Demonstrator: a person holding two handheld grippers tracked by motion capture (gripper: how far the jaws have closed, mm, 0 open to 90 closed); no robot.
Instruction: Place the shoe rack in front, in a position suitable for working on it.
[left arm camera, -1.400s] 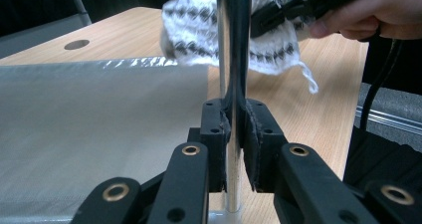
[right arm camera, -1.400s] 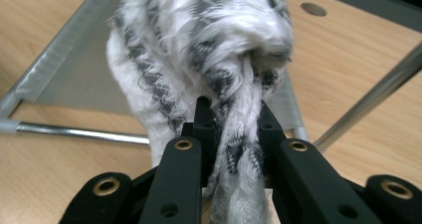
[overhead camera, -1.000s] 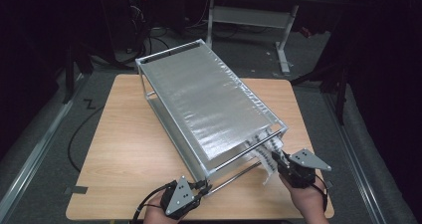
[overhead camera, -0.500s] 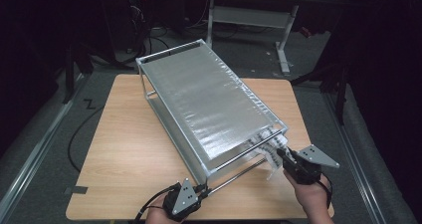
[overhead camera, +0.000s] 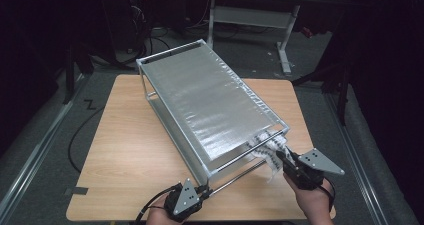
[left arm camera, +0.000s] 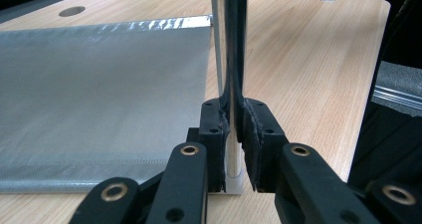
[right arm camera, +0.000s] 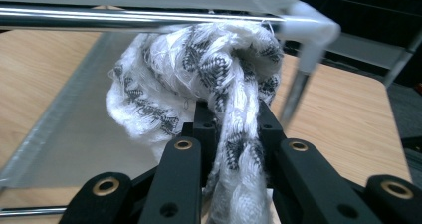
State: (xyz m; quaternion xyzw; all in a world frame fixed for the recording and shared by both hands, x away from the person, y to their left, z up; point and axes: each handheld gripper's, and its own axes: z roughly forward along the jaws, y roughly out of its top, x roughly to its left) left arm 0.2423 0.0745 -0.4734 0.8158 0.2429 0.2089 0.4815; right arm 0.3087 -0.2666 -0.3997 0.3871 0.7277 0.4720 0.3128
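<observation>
A metal-framed rack (overhead camera: 210,92) with silvery mesh shelves stands slanted across the wooden table (overhead camera: 125,150). My left gripper (overhead camera: 202,191) is shut on the rack's near corner post (left arm camera: 234,59) at the table's front edge. My right gripper (overhead camera: 280,157) is shut on a white cloth with black pattern (right arm camera: 209,84), bunched under the rack's top rail (right arm camera: 124,17) at the near right corner. In the high view the cloth (overhead camera: 267,152) hangs between the rack's two front bars.
A lower mesh shelf (left arm camera: 99,94) lies just above the table top. A black cable (overhead camera: 75,135) trails on the floor at the left. Another desk (overhead camera: 260,15) stands behind the table. A piece of tape (overhead camera: 76,191) sits at the table's front left.
My right gripper has moved right and slightly toward the front with the cloth, pulling it toward the rack's near right corner. The left gripper has stayed on the post.
</observation>
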